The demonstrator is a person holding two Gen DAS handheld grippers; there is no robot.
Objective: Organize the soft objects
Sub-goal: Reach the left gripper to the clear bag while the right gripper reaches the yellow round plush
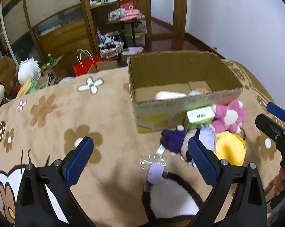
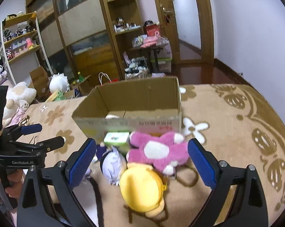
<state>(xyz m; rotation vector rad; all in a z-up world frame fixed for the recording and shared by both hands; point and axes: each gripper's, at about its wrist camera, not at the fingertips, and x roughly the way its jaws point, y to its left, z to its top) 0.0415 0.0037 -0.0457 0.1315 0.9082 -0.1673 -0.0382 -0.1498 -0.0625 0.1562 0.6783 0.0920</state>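
Note:
An open cardboard box [image 1: 180, 111] [image 2: 131, 124] stands on a beige flowered blanket [image 1: 66, 117]; a white soft item [image 1: 169, 95] lies inside. In front of it lie a pink plush [image 1: 229, 117] [image 2: 159, 151], a yellow plush [image 1: 230, 149] [image 2: 142, 187], a lavender-haired doll in purple [image 1: 180, 141] [image 2: 112, 162] and a green carton [image 1: 199, 116] [image 2: 117, 140]. My left gripper [image 1: 140, 153] is open and empty, just left of the toys. My right gripper [image 2: 141, 151] is open and empty, its jaws either side of the pink plush and doll, above them.
A clear packet with a lavender piece [image 1: 155, 170] lies near my left gripper. Beyond the bed are wooden cabinets [image 2: 89, 37], a red bag [image 1: 85, 66], boxes and more plush toys [image 2: 19, 94]. A doorway [image 2: 184, 28] opens at the back right.

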